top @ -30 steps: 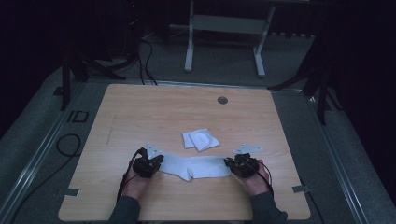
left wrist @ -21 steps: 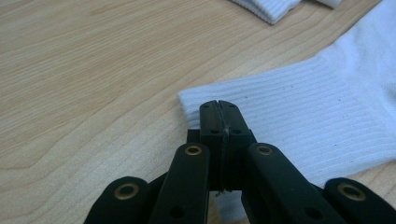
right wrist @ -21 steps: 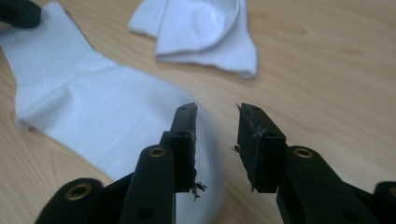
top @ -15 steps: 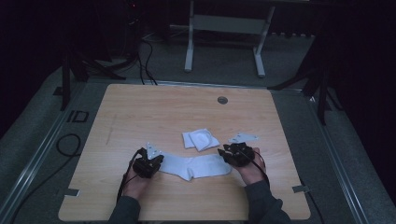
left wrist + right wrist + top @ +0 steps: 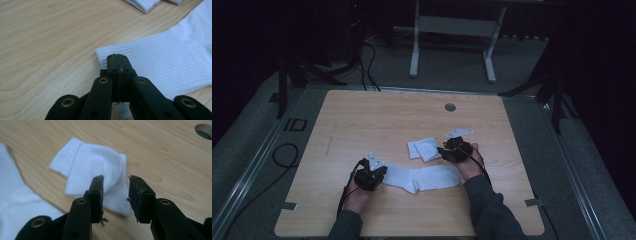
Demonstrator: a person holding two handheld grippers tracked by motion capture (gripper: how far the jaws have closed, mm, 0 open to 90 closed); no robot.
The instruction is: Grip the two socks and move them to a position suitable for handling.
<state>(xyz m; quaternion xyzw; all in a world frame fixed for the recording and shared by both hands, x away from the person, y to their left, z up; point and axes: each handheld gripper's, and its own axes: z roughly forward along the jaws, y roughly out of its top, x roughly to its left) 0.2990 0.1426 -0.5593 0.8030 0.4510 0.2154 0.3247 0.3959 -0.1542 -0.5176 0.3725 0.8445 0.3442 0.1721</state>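
Observation:
A white sock (image 5: 422,177) lies flat across the near part of the wooden table (image 5: 362,125). My left gripper (image 5: 381,176) is at its left end. In the left gripper view its jaws are shut tight, tips (image 5: 117,57) resting on the ribbed cuff (image 5: 162,57), with no fabric visible between the pads. A second white sock, folded (image 5: 424,149), lies just behind. My right gripper (image 5: 443,150) hovers at its right edge. Its jaws have just been opening and stand open (image 5: 116,182) with nothing between them, the folded sock (image 5: 95,167) just ahead.
A round cable hole (image 5: 450,107) sits in the tabletop at the back middle, seen top right (image 5: 203,130) in the right gripper view. Dark floor, cables and a white stand (image 5: 452,40) lie beyond the table's far edge.
My right gripper left the toe end of the flat sock, moved back and left to the folded sock, and opened. The left gripper stayed put.

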